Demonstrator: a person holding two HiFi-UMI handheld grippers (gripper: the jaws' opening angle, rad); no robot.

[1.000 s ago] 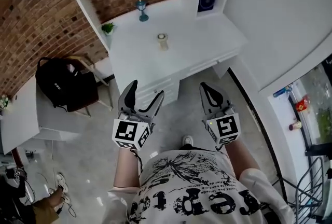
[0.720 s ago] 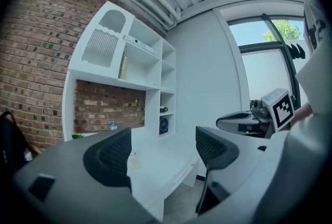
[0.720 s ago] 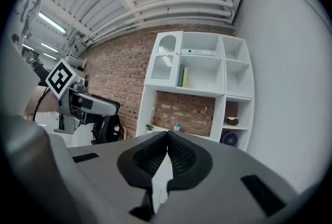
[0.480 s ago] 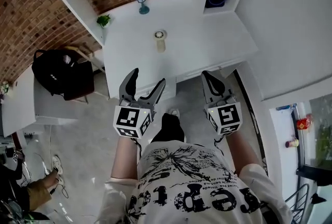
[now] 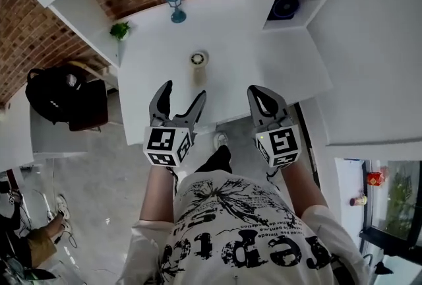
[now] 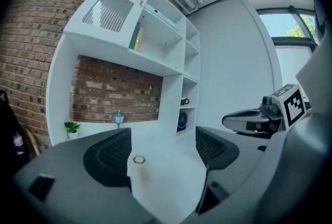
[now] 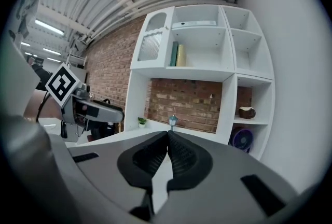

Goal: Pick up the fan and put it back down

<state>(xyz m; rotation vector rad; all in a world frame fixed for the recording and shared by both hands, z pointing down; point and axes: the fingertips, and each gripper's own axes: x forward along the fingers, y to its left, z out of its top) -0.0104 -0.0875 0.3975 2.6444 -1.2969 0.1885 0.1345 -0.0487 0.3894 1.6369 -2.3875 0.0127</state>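
Now | two claws: left claw (image 5: 182, 92) apart, empty; right claw (image 5: 256, 91) together | one blue fan (image 5: 285, 8) in cubby (image 5: 310, 10)

The fan (image 5: 285, 8) is a small round one, blue-purple with a darker hub. It stands upright on its own in the lowest cubby (image 5: 300, 18) at the desk's (image 5: 250, 72) back right corner, its face turned out towards the room.
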